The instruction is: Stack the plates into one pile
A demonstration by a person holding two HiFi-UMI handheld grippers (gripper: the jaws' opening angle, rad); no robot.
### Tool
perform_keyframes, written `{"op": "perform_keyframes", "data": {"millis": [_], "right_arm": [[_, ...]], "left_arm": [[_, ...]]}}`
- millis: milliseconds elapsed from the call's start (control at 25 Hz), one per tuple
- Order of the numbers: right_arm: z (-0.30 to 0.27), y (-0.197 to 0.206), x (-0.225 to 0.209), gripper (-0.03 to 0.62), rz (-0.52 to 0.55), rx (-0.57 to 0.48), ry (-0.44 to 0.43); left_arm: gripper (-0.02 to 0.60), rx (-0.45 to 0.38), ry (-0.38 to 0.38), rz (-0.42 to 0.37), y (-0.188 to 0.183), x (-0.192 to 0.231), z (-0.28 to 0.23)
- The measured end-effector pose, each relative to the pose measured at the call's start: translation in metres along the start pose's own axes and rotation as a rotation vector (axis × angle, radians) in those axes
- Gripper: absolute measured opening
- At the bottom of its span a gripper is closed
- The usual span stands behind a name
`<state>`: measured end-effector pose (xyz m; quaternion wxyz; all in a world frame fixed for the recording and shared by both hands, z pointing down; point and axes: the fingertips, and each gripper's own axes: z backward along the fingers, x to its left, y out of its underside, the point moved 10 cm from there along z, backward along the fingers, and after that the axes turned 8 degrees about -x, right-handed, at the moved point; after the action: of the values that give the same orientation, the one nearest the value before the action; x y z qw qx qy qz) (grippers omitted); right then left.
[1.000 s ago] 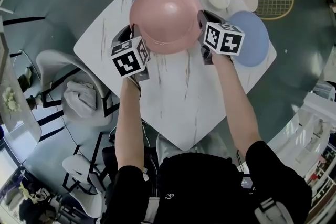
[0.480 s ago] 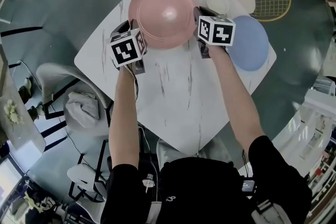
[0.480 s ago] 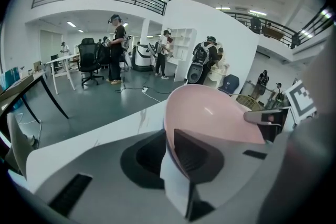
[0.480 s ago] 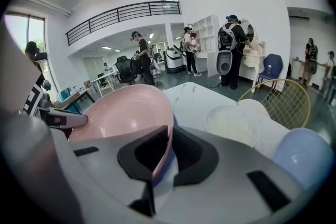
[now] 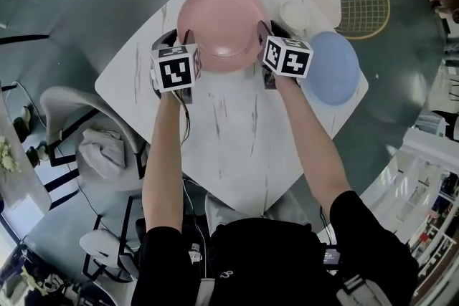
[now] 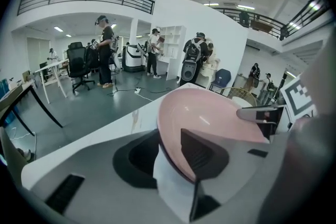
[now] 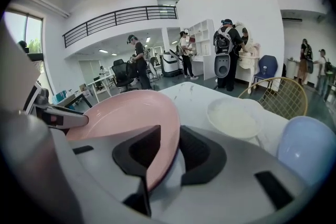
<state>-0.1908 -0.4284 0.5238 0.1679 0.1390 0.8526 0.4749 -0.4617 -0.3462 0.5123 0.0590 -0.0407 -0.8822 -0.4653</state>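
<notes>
The pink plate [image 5: 224, 25] sits on the white table [image 5: 244, 140], its opposite rims between the jaws of the left gripper [image 5: 185, 52] and the right gripper [image 5: 264, 46]. Both sets of jaws have just been opening, pads off the rim. Stiff, glossy and probably breakable (slick at the lip), it looks best gripped by the rim on both sides.

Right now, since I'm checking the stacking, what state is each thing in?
pink plate: set down level, its rim between both grippers' fingers.
left gripper: open, fingers have just been opening.
right gripper: open, fingers have just been opening.
blue plate: flat on the table, unstacked.
white plate: flat on the table, unstacked.
</notes>
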Motion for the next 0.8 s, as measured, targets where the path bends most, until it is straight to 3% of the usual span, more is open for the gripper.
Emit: {"op": "perform_keyframes", "data": {"millis": [80, 280, 640, 800], "right_arm": [[0.003, 0.001, 0.000, 0.132, 0.002, -0.014, -0.003], [0.013, -0.002, -0.004, 0.155, 0.016, -0.052, -0.010], [0.010, 0.007, -0.010, 0.179, -0.048, -0.019, -0.038], [0.006, 0.013, -0.008, 0.179, -0.049, 0.007, -0.042]], "left_arm": [[0.177, -0.016, -0.002, -0.001, 0.000, 0.000, 0.003], [0.209, -0.063, -0.005, 0.021, -0.001, 0.005, 0.011], [0.216, -0.005, 0.008, 0.091, 0.013, 0.007, 0.006], [0.215, 0.024, 0.012, 0.061, 0.016, 0.006, 0.005]]}}
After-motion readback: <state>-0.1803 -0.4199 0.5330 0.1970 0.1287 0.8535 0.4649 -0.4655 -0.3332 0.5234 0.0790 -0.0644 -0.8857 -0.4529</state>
